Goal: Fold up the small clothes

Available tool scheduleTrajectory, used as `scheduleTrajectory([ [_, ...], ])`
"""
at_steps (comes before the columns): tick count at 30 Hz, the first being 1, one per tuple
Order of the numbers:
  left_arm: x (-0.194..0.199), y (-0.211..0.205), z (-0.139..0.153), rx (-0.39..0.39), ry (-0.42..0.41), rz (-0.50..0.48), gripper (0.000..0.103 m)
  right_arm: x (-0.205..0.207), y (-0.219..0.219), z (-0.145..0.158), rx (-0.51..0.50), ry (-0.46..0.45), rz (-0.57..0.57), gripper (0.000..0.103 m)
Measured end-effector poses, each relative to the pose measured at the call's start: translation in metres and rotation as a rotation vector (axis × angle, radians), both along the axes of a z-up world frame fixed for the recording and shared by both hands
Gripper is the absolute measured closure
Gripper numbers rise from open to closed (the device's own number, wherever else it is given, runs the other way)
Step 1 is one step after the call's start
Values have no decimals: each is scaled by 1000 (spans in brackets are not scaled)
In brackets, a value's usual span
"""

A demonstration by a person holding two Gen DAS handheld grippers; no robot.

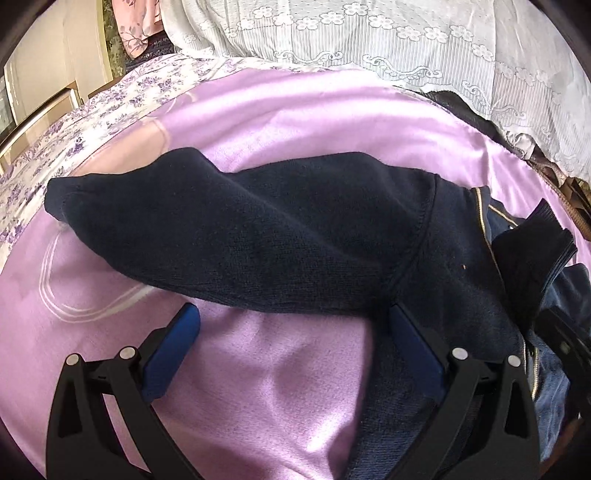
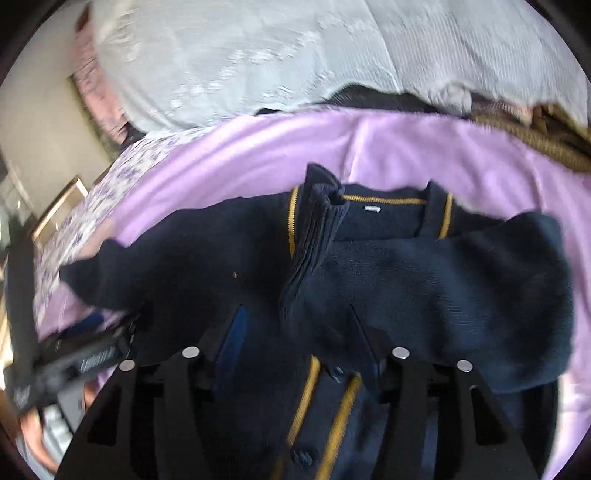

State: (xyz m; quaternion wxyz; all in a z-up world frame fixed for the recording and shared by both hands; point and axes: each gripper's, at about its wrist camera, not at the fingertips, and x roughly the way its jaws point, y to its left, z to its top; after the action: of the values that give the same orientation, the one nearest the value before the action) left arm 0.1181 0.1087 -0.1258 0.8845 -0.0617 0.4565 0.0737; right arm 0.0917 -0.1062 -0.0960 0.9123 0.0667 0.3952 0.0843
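A navy knitted cardigan [image 2: 369, 280] with yellow trim lies face up on a lilac blanket [image 2: 406, 147]. One sleeve [image 2: 498, 295] is folded across the chest, and its ribbed cuff [image 2: 314, 236] rests by the collar. The other sleeve [image 1: 221, 229] stretches out to the left over the blanket. My right gripper [image 2: 299, 325] hovers open over the button band, with the fabric below its fingers and not pinched. My left gripper [image 1: 291, 317] is open just short of the outstretched sleeve. Its right pad [image 1: 406, 332] is at the armpit edge, and only blanket lies between its jaws. The left gripper [image 2: 85, 354] also shows at the lower left of the right wrist view.
A white lace cover [image 1: 369, 33] hangs along the back. A purple floral sheet [image 1: 92, 110] borders the blanket on the left, with pale wooden furniture [image 1: 44, 74] beyond it. Dark and brown-gold items [image 2: 546, 136] are heaped at the back right.
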Motion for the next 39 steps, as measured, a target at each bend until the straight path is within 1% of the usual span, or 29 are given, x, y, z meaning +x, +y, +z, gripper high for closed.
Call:
scheduleTrajectory([
  [3, -5, 3, 0, 15, -2, -1, 4, -10, -25, 11, 43, -55, -91, 46],
  [4, -5, 2, 0, 19, -2, -1, 4, -10, -39, 13, 77, -76, -172, 50],
  [5, -6, 2, 0, 22, -2, -1, 4, -8, -50, 13, 113, -86, -247, 62],
  [7, -5, 2, -1, 24, -2, 0, 4, -3, -73, 7, 210, -66, -414, 71],
  [8, -4, 2, -1, 24, -1, 0, 4, 1, -76, 2, 233, -41, -462, 73],
  [9, -5, 3, -1, 23, -1, -1, 4, 8, -73, -3, 233, -15, -467, 74],
  [10, -5, 3, -1, 24, -1, -1, 4, 19, -60, -10, 207, 22, -410, 76],
  [12, -5, 2, -1, 23, -2, -2, 4, 34, -16, -22, 93, 77, -205, 76],
  [13, -5, 3, -1, 22, -2, -3, 4, 39, 18, -32, -36, 113, -60, 78],
  [14, -5, 3, -1, 21, -2, -3, 4, 36, 36, -36, -138, 102, -14, 72],
  [15, -5, 3, -1, 20, -2, -4, 4, 32, 47, -36, -215, 71, 1, 72],
  [16, -6, 3, -1, 20, -1, -5, 4, 30, 46, -34, -217, 70, 5, 72],
  [17, -6, 4, -1, 19, -2, -5, 4, 29, 38, -33, -175, 83, 1, 72],
  [18, -6, 3, -1, 18, -2, -6, 4, 27, 19, -29, -76, 100, -18, 71],
  [19, -6, 3, -1, 19, -1, -7, 4, 27, 8, -28, -19, 100, -43, 71],
  [21, -6, 3, 0, 18, -2, -9, 4, 13, -17, -17, 56, 68, -95, 67],
  [22, -7, 3, 0, 18, -2, -10, 4, 7, -34, -9, 68, 38, -132, 62],
  [24, -9, 2, 3, 12, -3, -18, 4, -4, -74, 0, 67, -3, -218, 60],
  [26, -15, -1, 10, -7, -10, -41, 4, -7, -103, 1, 72, 2, -260, 58],
  [27, -20, -3, 18, -25, -32, -60, 4, -9, -117, -1, 78, 8, -284, 58],
  [29, -28, -12, 33, -37, -80, -96, 4, -10, -150, -11, 133, 51, -319, 59],
  [30, -30, -22, 44, -37, -102, -125, 4, -9, -157, -16, 144, 84, -324, 59],
  [31, -30, -29, 48, -37, -105, -143, 4, -3, -166, -26, 141, 139, -327, 59],
  [32, -27, -44, 54, -31, -104, -187, 4, 2, -170, -32, 128, 166, -325, 59],
  [33, -23, -55, 58, -14, -102, -213, 4, -1, -170, -36, 118, 175, -319, 60],
  [35, -14, -81, 62, 59, -103, -247, 4, -2, -172, -33, 137, 154, -319, 62],
  [36, -7, -98, 61, 112, -98, -269, 4, -4, -175, -27, 154, 125, -329, 62],
  [37, 1, -111, 57, 149, -88, -287, 4, -5, -178, -18, 175, 69, -347, 62],
  [39, 17, -135, 45, 202, -55, -310, 4, -2, -185, -10, 190, 13, -369, 62],
])
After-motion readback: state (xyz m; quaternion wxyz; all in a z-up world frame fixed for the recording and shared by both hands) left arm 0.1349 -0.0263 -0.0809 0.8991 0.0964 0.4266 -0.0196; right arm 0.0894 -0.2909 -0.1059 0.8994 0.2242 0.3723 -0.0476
